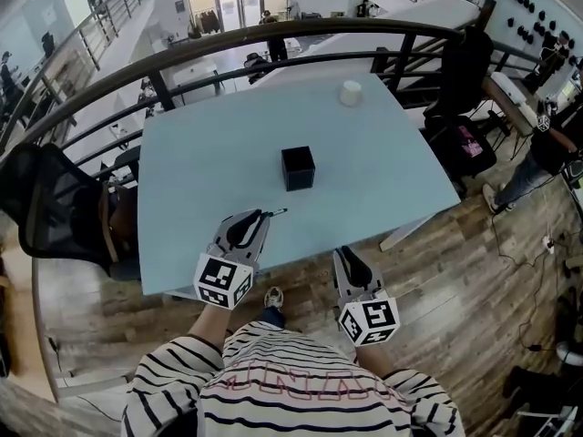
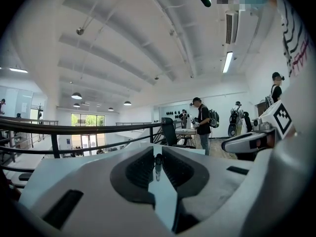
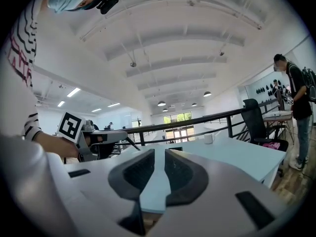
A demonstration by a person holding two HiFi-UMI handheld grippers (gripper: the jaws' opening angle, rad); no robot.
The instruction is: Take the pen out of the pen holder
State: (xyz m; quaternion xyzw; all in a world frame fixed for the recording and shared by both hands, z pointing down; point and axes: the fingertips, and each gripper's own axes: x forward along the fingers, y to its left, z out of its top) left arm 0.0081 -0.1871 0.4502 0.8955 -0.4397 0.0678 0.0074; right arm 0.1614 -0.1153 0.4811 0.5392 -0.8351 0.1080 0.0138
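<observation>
The place is seen to be an open-plan office or lab set on a mezzanine. A wood-plank floor (image 1: 455,280) is edged by a curved black metal railing (image 1: 273,39), beyond which a lower level (image 1: 137,25) with glass entrance doors (image 1: 232,3) is overlooked. It is furnished with a pale blue table (image 1: 219,171) and a black mesh office chair (image 1: 55,203), and lit by round ceiling lamps (image 2: 76,96) and a strip light (image 2: 227,62).

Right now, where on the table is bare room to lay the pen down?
The table is bare almost everywhere. The widest free patches are the left half, from the black pen holder to the left edge, and the right side, between the pen holder, the white cup and the right corner. Only the near edge is busier: the left gripper holds the pen there.
</observation>
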